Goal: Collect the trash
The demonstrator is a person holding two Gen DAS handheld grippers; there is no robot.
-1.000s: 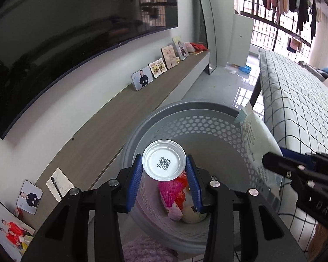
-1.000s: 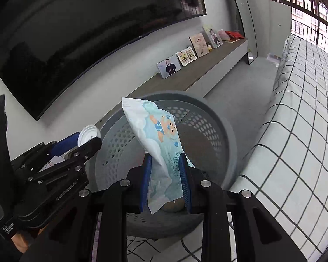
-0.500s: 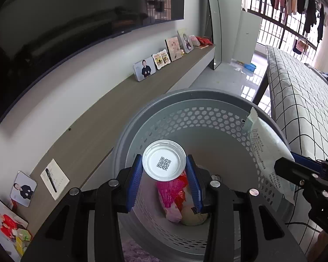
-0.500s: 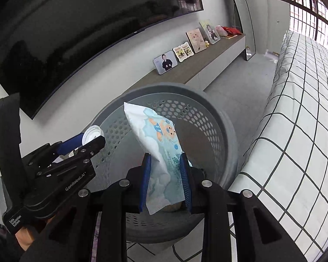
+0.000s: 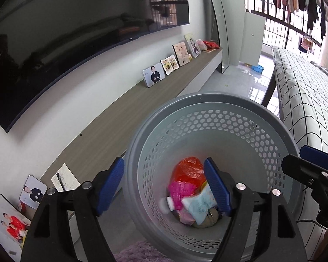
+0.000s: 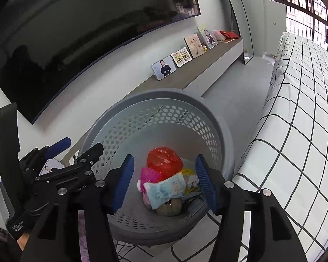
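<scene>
Pale blue wipes packet [image 6: 165,188], crumpled atop trash

Basket [image 5: 210,107] mouth open (bed [image 5: 306,100] crowds right).

A home bedroom: checked bed [image 6: 295,131], wall television [image 5: 65,43], family photos [image 5: 153,74] along a shelf [image 5: 120,120].

blurred: white cup [image 5: 165,204] | half-buried: tan lump [image 6: 171,206]
</scene>
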